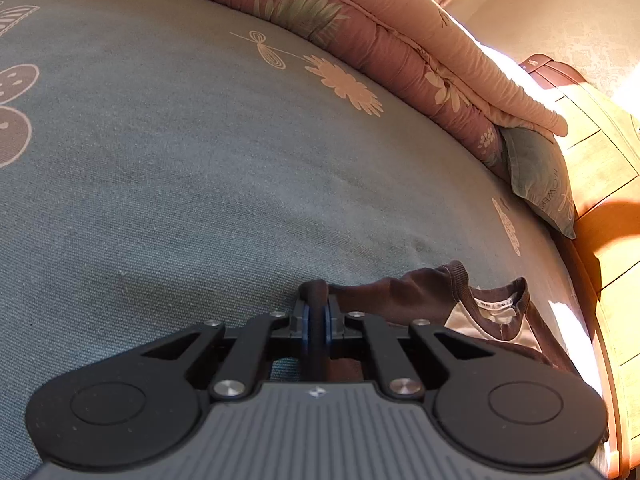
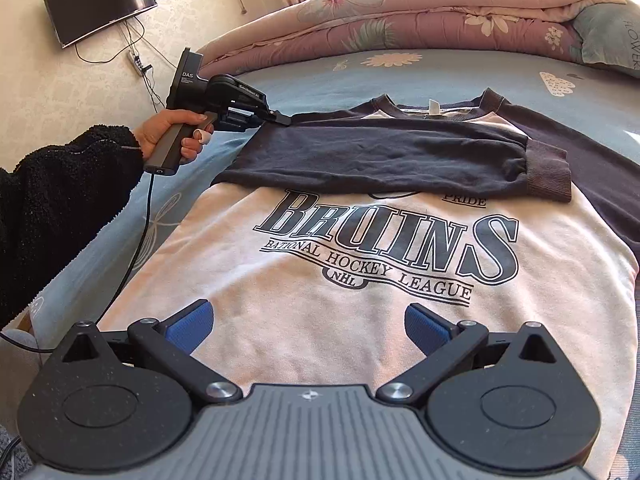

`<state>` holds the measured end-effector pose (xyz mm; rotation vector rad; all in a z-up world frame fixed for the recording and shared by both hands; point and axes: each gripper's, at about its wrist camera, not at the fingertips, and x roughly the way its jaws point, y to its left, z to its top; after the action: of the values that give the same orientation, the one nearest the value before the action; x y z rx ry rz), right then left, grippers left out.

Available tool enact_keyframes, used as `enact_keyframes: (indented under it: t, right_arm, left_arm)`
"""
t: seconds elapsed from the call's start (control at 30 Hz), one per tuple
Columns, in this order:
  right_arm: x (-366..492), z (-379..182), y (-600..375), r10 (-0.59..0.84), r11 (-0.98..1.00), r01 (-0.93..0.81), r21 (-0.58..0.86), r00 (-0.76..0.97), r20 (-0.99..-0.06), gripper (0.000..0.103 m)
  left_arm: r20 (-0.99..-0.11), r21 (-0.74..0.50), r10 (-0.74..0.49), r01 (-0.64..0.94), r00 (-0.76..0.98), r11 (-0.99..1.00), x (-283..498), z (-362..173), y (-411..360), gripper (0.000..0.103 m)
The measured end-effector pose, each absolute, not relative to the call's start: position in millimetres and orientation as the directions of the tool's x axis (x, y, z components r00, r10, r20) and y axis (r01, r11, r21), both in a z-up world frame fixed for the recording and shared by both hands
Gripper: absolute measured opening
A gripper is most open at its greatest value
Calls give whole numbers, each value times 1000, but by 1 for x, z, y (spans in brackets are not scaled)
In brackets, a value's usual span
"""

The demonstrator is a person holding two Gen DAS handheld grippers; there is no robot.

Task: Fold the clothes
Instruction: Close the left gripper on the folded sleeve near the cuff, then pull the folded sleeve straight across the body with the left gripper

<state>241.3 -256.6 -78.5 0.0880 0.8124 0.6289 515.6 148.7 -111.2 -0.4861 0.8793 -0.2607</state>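
A white sweatshirt with dark navy sleeves and black BRUINS lettering (image 2: 360, 280) lies flat on the blue flower-print bedsheet (image 1: 160, 160). The left gripper (image 1: 317, 312) is clamped on dark fabric at its shoulder — one sleeve folded across the chest — while the right gripper (image 2: 308, 324) hangs spread wide above the hem

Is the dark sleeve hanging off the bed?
No, the sleeve lies folded across the sweatshirt, over its chest.

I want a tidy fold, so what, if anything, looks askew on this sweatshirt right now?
Only one dark sleeve of the cream-and-navy Bruins sweatshirt is folded across the chest, covering the top of the print; the other still lies out to the side. The left gripper pinches its shoulder edge. Nothing looks damaged.
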Motion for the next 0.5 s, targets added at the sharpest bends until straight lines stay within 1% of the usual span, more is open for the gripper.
enact_keyframes:
  t: [0.07,0.13,0.27,0.33,0.37,0.4,0.43,0.5]
  right_arm:
    - [241,-77,-258,558,815,-488,311,520,-646,103]
    - [241,-75,-260,559,816,-486,314,525,-642,103]
    - [237,-68,-260,568,811,-496,311,537,-624,103]
    - [235,-64,-261,576,807,-500,316,542,-612,103]
    - [235,-62,-261,579,805,-500,319,545,-606,103]
    - [234,-60,-262,581,804,-500,322,548,-602,103]
    - [234,-59,-262,583,803,-499,324,550,-598,103]
    - [233,-57,-263,587,802,-498,329,555,-589,103]
  left_arm:
    - [-675,-506,-401,8,619,863,517,-111,151,6]
    - [-678,-503,-390,-6,622,864,518,-110,153,12]
    - [-724,-396,-262,-73,638,915,510,-90,160,11]
    - [-739,-348,-227,-71,635,935,501,-77,156,14]
    - [-740,-337,-245,-30,627,941,495,-69,147,24]
    - [-738,-334,-273,18,617,943,489,-62,135,37]
    - [-734,-326,-299,69,610,943,482,-56,121,43]
    - [-721,-329,-361,167,591,930,469,-51,95,67]
